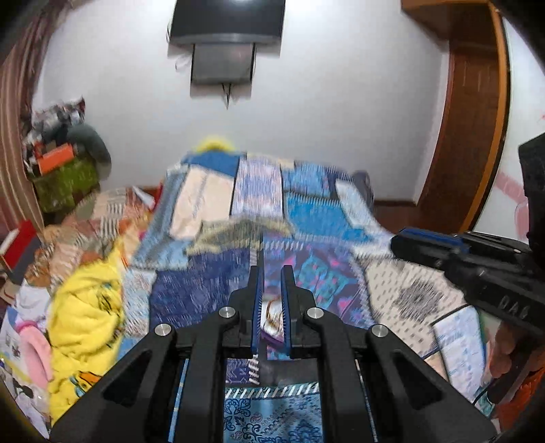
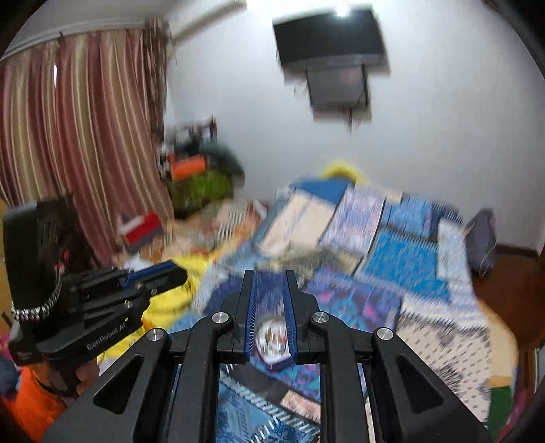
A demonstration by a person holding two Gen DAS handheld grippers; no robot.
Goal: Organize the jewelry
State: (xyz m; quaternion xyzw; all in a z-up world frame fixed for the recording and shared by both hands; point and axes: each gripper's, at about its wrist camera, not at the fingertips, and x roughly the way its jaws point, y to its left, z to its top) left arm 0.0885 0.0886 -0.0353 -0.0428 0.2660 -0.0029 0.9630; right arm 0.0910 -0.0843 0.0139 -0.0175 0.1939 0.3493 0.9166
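Both views are blurred by motion. My left gripper (image 1: pixel 271 272) is held above a patchwork bedspread (image 1: pixel 211 279), its jaws a narrow gap apart with nothing clamped. Between its fingers I see a small purple jewelry box (image 1: pixel 272 323) with gold pieces lying on the bed. My right gripper (image 2: pixel 269 276) has its jaws apart too, and the same open box (image 2: pixel 272 340) with small jewelry shows between them. Each gripper appears in the other's view: the right one (image 1: pixel 425 243) at the right edge, the left one (image 2: pixel 153 272) at the left.
A yellow cartoon-print cloth (image 1: pixel 88 320) lies on the left of the bed. A patterned booklet (image 1: pixel 460 344) lies at the right. A wall television (image 1: pixel 228 20) hangs ahead, striped curtains (image 2: pixel 75 136) and piled boxes (image 2: pixel 194 177) stand left, a wooden door (image 1: pixel 473 112) right.
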